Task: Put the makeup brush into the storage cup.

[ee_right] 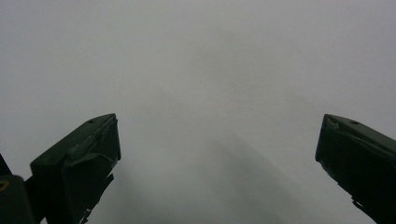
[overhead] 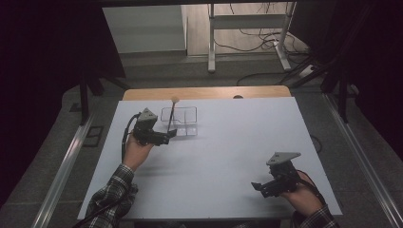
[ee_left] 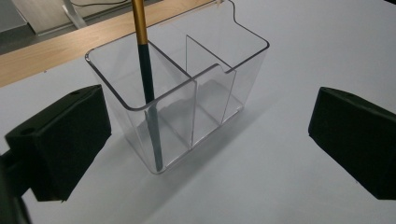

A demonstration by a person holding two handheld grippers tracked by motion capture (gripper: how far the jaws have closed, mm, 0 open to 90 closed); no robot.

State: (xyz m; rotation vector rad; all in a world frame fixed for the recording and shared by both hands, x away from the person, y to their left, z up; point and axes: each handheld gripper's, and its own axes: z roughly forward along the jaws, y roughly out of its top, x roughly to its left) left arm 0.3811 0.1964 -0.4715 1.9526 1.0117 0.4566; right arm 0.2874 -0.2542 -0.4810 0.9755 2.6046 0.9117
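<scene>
Table (overhead: 228,156): flat matte white top, rectangular, with a strip of light wood showing along its far edge. Surface smooth and uniform.

Clear organizer (overhead: 179,120): transparent hard plastic box, open at the top, standing upright on the far left part of the table. In the left gripper view the organizer (ee_left: 187,98) shows thin glossy walls with rounded corners, an inner partition splitting it into compartments, and a stepped rim, higher at the back than at the front. The walls catch light along their edges.

Brush (overhead: 171,115): a slender stick standing in the organizer, leaning slightly, with a pale rounded tip uppermost. In the left gripper view the brush (ee_left: 147,79) has a dark lower shaft and a metallic gold upper section; its lower end rests at the bottom of the near-left compartment, close to the front corner.

Left gripper (overhead: 164,137): black, blocky, with a grey three-cornered plate on top, held in the person's left hand just beside the organizer's left front side. In its own view the left gripper (ee_left: 208,140) has jaws spread wide, matte black pads on either side of the organizer, touching nothing.

Right gripper (overhead: 259,187): held low at the near right of the table, well apart from the organizer. In its own view the right gripper (ee_right: 217,154) has jaws wide apart over bare white surface, nothing between them.

Plaid sleeves visible at both wrists.
</scene>
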